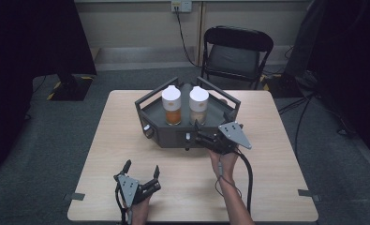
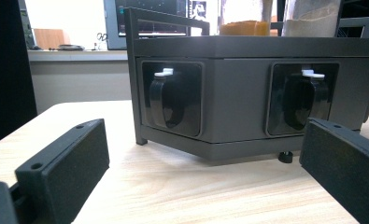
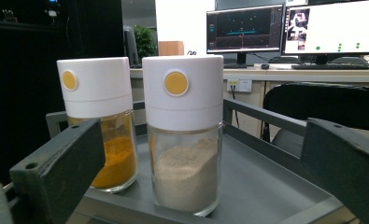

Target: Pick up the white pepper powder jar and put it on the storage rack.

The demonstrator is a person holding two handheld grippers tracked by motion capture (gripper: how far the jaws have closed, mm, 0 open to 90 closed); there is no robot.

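A dark grey six-sided tray [image 1: 173,138] stands on the far middle of the wooden table. Two glass shaker jars with white lids stand upright in it: one with orange powder [image 1: 172,106] on the left, one with beige powder [image 1: 198,105] beside it. My right gripper [image 1: 211,123] is open at the tray's front right rim; in its view the beige jar [image 3: 184,177] stands straight ahead between the jaws, apart from them, with the orange jar [image 3: 95,84] to its left. My left gripper [image 1: 141,166] rests open near the table's front, facing the tray's front wall [image 2: 236,102].
Two recessed black sockets with white-tipped knobs [image 2: 173,100] [image 2: 303,100] are set in the tray's front faces. A black folding chair [image 1: 236,51] stands beyond the table. Bare tabletop [image 1: 122,140] lies left of the tray. Monitors [image 3: 245,30] sit on a far desk.
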